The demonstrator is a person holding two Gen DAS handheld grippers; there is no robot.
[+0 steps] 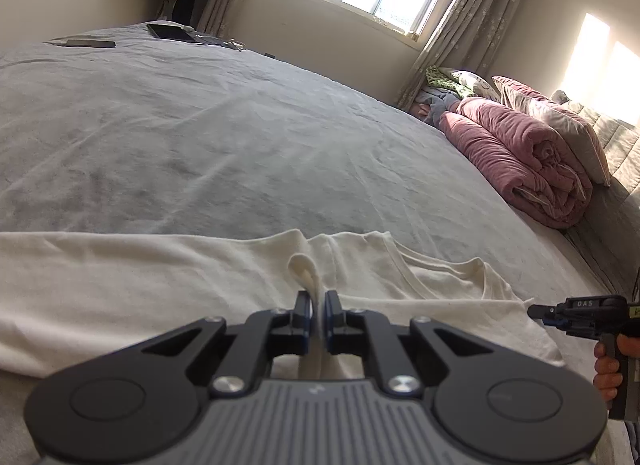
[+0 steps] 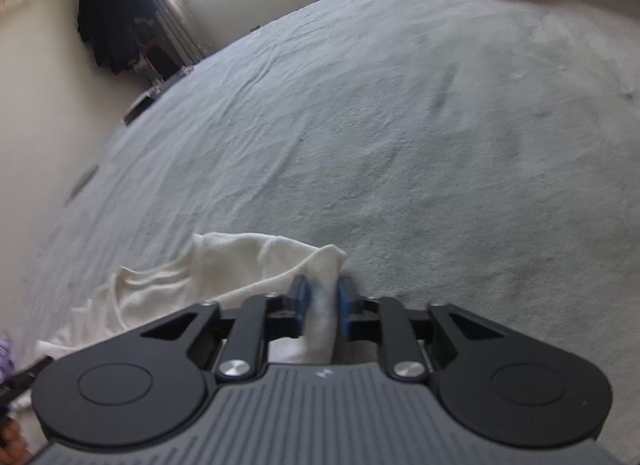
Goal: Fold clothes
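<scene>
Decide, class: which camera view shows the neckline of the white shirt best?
The left wrist view: the white shirt lies spread, its neckline plainly visible. The right wrist view shows only a blurred, bunched part; no neckline can be made out.

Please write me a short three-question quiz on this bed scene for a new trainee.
1. True or false: the left tongs are clamped on a fold of the white garment.
2. Which item lies at the far right of the grey bed sheet? A) a rolled pink quilt B) a red suitcase C) a laundry basket
3. Fill in: the right tongs grip the garment's white ____.

Key
1. True: cloth runs up between the closed pads.
2. A.
3. Cloth, a bunched piece pinched between the blue pads.
</scene>
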